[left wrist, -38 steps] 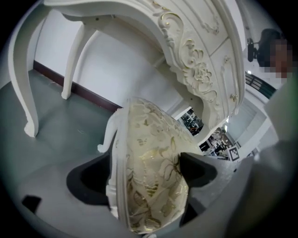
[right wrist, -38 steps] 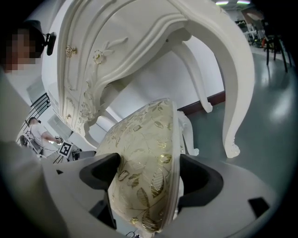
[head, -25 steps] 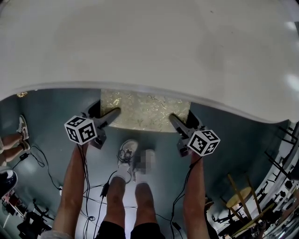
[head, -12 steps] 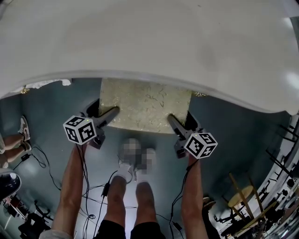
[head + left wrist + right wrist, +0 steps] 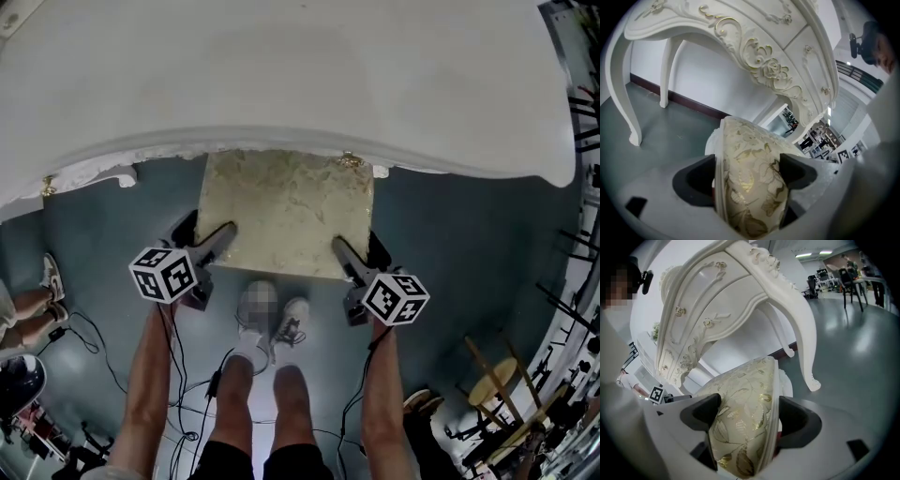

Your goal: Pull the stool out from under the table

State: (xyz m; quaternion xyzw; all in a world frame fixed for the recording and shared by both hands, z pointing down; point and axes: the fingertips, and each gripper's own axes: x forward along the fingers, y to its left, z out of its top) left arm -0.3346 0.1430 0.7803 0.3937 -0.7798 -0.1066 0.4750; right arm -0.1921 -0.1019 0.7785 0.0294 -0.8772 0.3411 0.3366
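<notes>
The stool [image 5: 286, 211] has a cream seat cushion with a gold leaf pattern; most of it shows in front of the white table [image 5: 281, 84], only its far edge still under the tabletop. My left gripper [image 5: 225, 234] is shut on the stool's left front corner [image 5: 750, 183]. My right gripper [image 5: 342, 248] is shut on the right front corner [image 5: 745, 423]. In both gripper views the cushion fills the gap between the dark jaws.
The ornate white table has carved drawer fronts [image 5: 764, 61] and curved legs [image 5: 621, 93] [image 5: 799, 329]. The person's legs and shoes [image 5: 272, 328] stand just behind the stool on the grey floor. Cables [image 5: 187, 394] trail on the floor; chairs and stands [image 5: 506, 394] crowd the right.
The stool has slid out toward the person with both grippers holding it; far more of the cushion now shows from under the table edge. The feet have stepped back.
</notes>
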